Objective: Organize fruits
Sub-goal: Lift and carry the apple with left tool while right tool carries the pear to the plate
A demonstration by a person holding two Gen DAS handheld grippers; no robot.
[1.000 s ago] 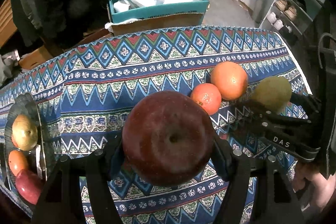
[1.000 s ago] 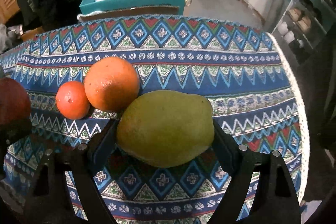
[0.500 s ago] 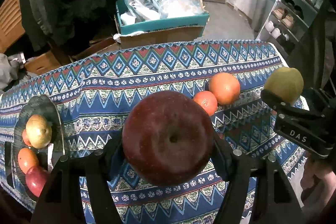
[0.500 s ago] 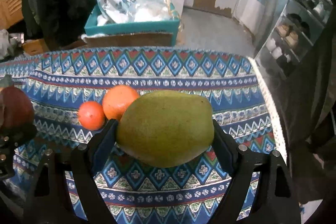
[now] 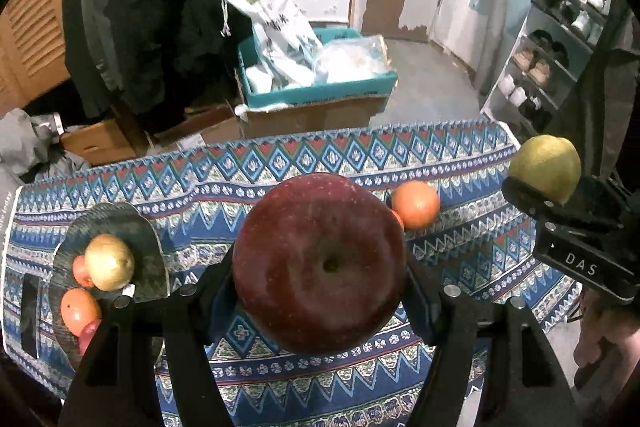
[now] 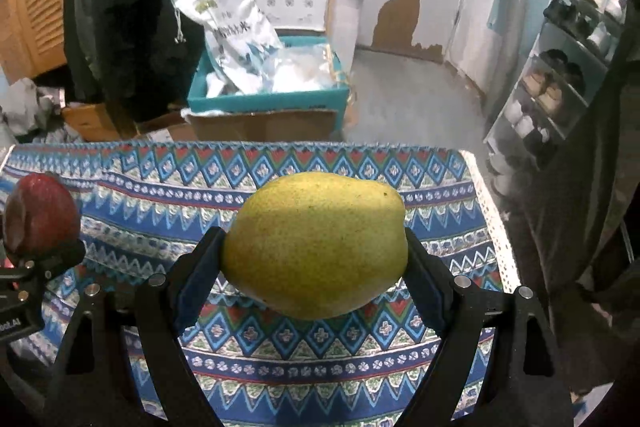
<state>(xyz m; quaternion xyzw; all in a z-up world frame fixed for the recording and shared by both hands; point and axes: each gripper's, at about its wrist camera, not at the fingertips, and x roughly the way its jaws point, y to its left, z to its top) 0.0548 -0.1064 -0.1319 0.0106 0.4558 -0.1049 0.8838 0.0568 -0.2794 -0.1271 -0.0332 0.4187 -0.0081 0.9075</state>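
A cluttered room with a shoe rack (image 5: 560,47) and a cardboard box (image 5: 316,99) on the floor frames a table (image 5: 280,163) under a patterned blue cloth.

Apple (image 5: 320,263): dark red, held clear above the table in the left tool (image 5: 320,283), whose pads press on its two flanks at the widest girth, with the jaws about half apart. It looks firm, smooth and fairly heavy for its size; the waxy skin may slip, and hard pressure would probably bruise it, so the widest part is the sound place to hold.

Pear (image 6: 316,247): yellow-green, lying crosswise in the right tool (image 6: 316,267), gripped at its two ends, likewise lifted off the cloth. It is likely softer than the apple, and its tapering shape may let it turn in the grip.

Remaining fruit: an orange (image 5: 416,205) rests on the cloth behind the apple, with a smaller one almost hidden beside it.

Plate (image 5: 116,223): dark, at the left end of the table, well apart from the orange. It carries a yellow fruit (image 5: 109,262), an orange fruit (image 5: 79,311) and a partly hidden red fruit.
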